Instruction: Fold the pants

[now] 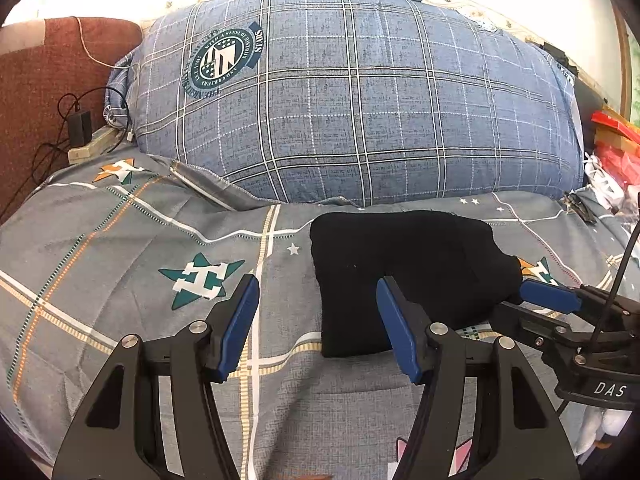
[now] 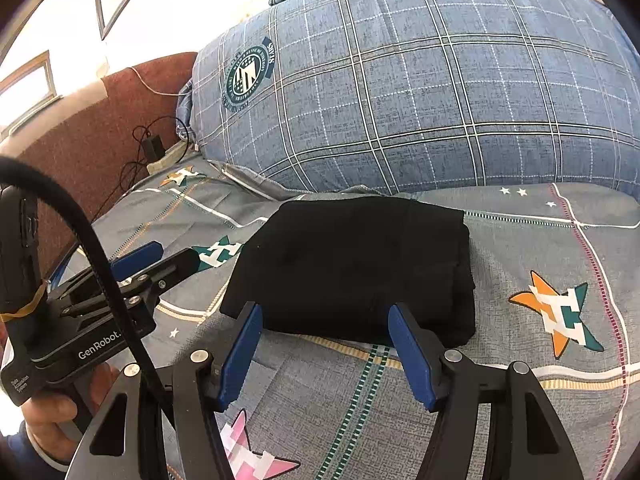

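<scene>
Left wrist view, left gripper [image 1: 318, 324] jaws wide, right gripper [image 2: 324, 350] likewise, black pants [image 2: 356, 268] folded, folds indistinct

Two black handheld grippers: the left gripper [image 1: 318, 320] and right gripper [image 2: 324, 350] carry ribbed blue pads [image 2: 412, 360] and silver pivot screws [image 1: 130, 340]. At nine o'clock, white "GenRobot" lettering [image 2: 100, 346], black cable [image 2: 86, 224], bare fingers [image 2: 52, 412].

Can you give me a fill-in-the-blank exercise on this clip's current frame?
1. The pants lie as a folded bundle whose colour is ____.
2. Both the left tool and the right tool have their fingers ____.
3. Behind the pants sits a big blue pillow with a ____ pattern.
4. The pants rest on a ____ bedsheet printed with stars.

Missing words: black; open; plaid; grey
</scene>
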Demonstrator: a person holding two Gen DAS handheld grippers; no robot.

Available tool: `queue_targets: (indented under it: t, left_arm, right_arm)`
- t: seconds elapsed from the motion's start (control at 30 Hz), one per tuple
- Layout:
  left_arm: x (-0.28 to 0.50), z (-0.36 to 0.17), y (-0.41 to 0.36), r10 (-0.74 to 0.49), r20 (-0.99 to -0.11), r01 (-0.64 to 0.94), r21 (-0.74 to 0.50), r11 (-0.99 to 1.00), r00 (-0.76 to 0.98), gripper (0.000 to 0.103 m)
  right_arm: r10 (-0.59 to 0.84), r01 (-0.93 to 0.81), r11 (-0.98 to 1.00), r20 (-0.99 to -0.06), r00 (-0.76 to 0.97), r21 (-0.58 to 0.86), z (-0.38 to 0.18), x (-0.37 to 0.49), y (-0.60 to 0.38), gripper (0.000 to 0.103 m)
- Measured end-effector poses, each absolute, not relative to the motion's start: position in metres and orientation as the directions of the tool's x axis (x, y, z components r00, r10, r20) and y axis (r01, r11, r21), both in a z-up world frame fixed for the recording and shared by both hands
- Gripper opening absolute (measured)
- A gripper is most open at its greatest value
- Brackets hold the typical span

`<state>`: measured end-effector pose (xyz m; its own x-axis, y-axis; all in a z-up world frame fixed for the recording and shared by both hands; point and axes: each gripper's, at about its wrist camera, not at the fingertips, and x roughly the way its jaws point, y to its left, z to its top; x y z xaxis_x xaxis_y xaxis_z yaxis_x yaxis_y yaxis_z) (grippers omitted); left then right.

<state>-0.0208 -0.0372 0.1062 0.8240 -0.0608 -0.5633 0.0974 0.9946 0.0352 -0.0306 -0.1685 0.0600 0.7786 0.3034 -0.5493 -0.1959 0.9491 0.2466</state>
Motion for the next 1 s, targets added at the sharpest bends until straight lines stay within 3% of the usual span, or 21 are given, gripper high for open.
queue_targets:
  t: [1.0]
  left_arm:
    - [-0.0221,0.1053,-0.0421,-0.064,-0.56,0.105,0.042,0.994,0.826,0.061]
  right_arm:
    - [0.304,-0.194,0.949,-0.562,0.769,0.247,0.0575,-0.0346,-0.1694,0.064]
